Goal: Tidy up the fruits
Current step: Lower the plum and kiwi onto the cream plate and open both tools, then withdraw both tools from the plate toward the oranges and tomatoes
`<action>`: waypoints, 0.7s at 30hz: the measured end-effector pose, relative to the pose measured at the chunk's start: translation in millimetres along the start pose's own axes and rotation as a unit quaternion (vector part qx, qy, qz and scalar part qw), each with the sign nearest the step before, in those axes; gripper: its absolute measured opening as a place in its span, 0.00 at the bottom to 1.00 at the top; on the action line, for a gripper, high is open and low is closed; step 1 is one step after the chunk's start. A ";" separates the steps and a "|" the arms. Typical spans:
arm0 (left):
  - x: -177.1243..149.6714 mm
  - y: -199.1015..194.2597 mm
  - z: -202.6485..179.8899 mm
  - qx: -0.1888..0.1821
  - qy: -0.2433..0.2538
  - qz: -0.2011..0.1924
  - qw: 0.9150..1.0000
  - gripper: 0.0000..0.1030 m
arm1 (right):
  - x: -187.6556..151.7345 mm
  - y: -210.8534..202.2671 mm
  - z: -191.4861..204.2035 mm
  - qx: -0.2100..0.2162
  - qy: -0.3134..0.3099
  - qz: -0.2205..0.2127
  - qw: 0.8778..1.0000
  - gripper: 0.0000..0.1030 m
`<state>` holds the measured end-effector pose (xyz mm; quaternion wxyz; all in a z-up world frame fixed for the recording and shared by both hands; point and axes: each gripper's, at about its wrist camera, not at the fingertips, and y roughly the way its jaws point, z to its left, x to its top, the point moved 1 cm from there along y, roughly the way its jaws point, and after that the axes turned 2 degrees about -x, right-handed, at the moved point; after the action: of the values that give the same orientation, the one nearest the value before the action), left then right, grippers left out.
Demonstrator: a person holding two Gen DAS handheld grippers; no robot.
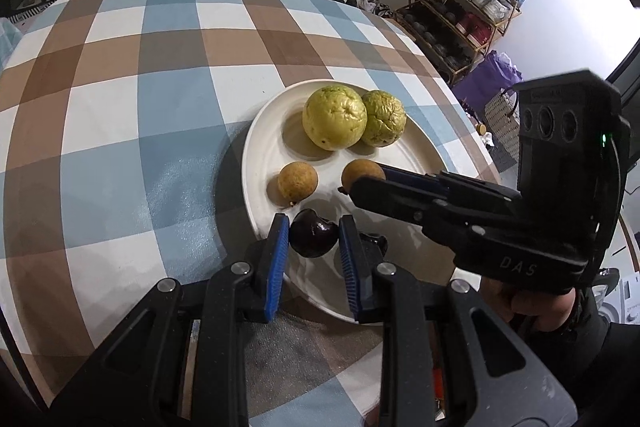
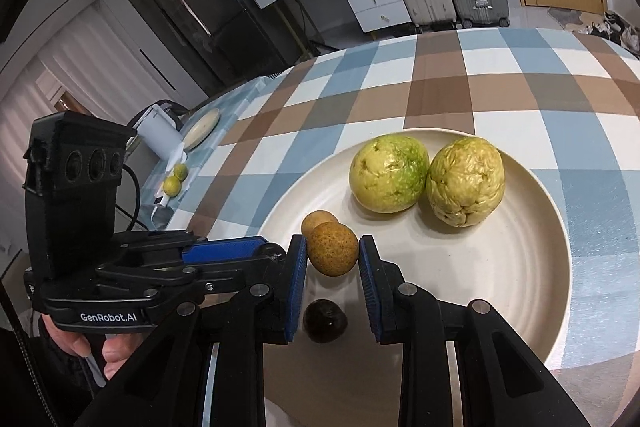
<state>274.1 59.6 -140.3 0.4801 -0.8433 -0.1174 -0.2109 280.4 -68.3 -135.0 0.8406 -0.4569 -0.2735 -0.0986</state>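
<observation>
Dark fruit (image 1: 312, 233): a near-black plum-like fruit at the near edge of the plate, between the blue pads of the left gripper (image 1: 314, 227); the pads touch both its flanks, closed on it. In the right wrist view it shows only as a dark round shape (image 2: 325, 319) low between that gripper's fingers.
Brown fruit (held): small, round and speckled (image 2: 333, 248), clamped between the pads of the right gripper (image 2: 333, 251). In the left wrist view the right gripper's finger covers part of it (image 1: 360, 174).
Brown fruit (free): a second one (image 1: 297, 183) lies on the plate's left side; in the right wrist view it is mostly hidden behind the held one (image 2: 316, 219).
Green fruits: two wrinkled yellow-green ones (image 1: 334, 117) (image 1: 385, 123) touch each other near the plate's far edge.
Plate: white and round (image 1: 260, 131), its near rim cut off by the left gripper's frame.
Table: checked cloth in blue, brown and white (image 1: 140, 87).
Far corner: two small green fruits (image 2: 176, 179), details unclear.
Hands: a hand (image 2: 96, 351) grips the left gripper's handle, partly in shadow.
</observation>
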 end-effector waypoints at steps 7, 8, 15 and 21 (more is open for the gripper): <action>1.9 -9.1 0.5 -0.006 -0.010 -0.015 1.000 0.34 | 3.1 -4.6 0.8 0.012 0.009 -0.012 1.000 0.56; 1.6 -12.4 0.2 -0.008 -0.011 -0.020 1.000 0.35 | 3.5 -7.6 1.3 0.014 0.010 -0.018 1.000 0.57; -5.2 -44.7 -12.2 0.008 -0.004 -0.059 0.998 0.64 | 0.5 -47.3 0.6 0.000 0.018 -0.063 0.998 0.67; -20.3 -72.8 -36.6 0.041 0.020 -0.089 0.995 0.76 | -13.8 -90.7 7.5 -0.005 0.018 -0.106 0.994 0.81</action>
<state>218.2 65.5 -77.9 0.4955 -0.8049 -0.1910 -0.2648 228.4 -114.3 -74.6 0.8278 -0.4280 -0.3044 -0.1971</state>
